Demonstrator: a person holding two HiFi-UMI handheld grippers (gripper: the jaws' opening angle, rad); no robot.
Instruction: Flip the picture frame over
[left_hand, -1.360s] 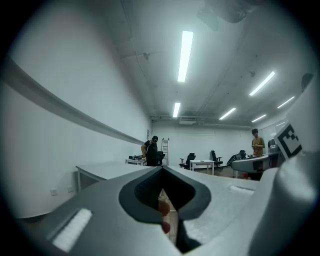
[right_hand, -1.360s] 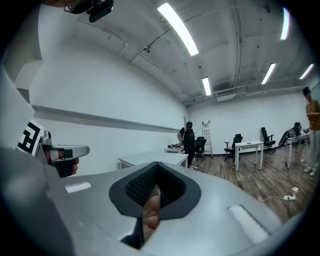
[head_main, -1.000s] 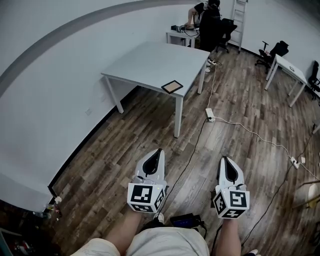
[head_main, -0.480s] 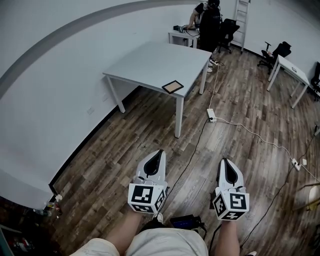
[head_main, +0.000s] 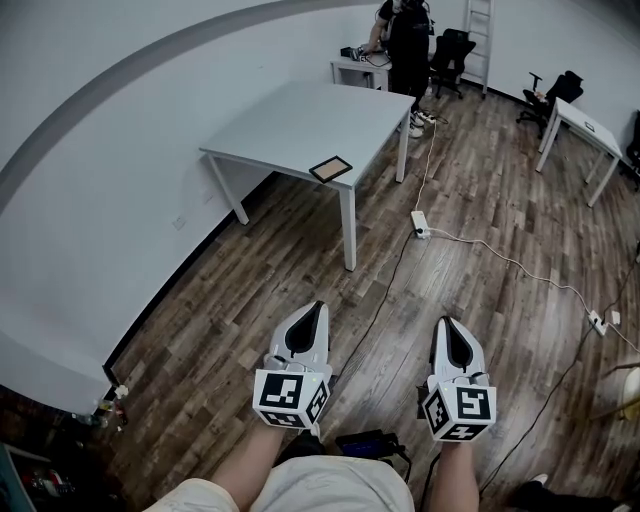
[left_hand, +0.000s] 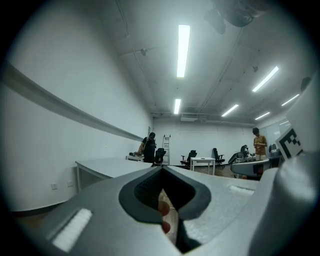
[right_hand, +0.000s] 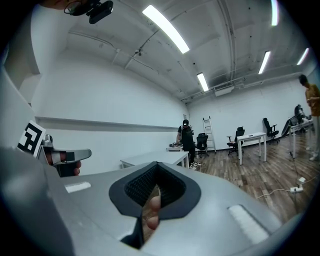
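A small dark picture frame (head_main: 330, 168) with a tan face lies flat near the front right corner of the grey table (head_main: 300, 125), far ahead of me. Both grippers hang low by my legs over the wood floor, well short of the table. The left gripper (head_main: 318, 306) and the right gripper (head_main: 448, 324) have their jaws pressed together and hold nothing. In the left gripper view the shut jaws (left_hand: 161, 169) fill the lower half, with the table (left_hand: 107, 167) beyond. The right gripper view shows its shut jaws (right_hand: 156, 165) and the table (right_hand: 150, 159).
A power strip (head_main: 421, 231) and long cables run across the floor right of the table. A person (head_main: 405, 40) stands at a far desk beside a ladder (head_main: 478, 30) and office chairs. Another white desk (head_main: 575, 118) stands at the right. A dark bag (head_main: 370, 442) lies at my feet.
The head view has shifted a little, so the table and frame sit slightly more to the left. Both grippers stay shut in the same place. The far person has moved slightly.
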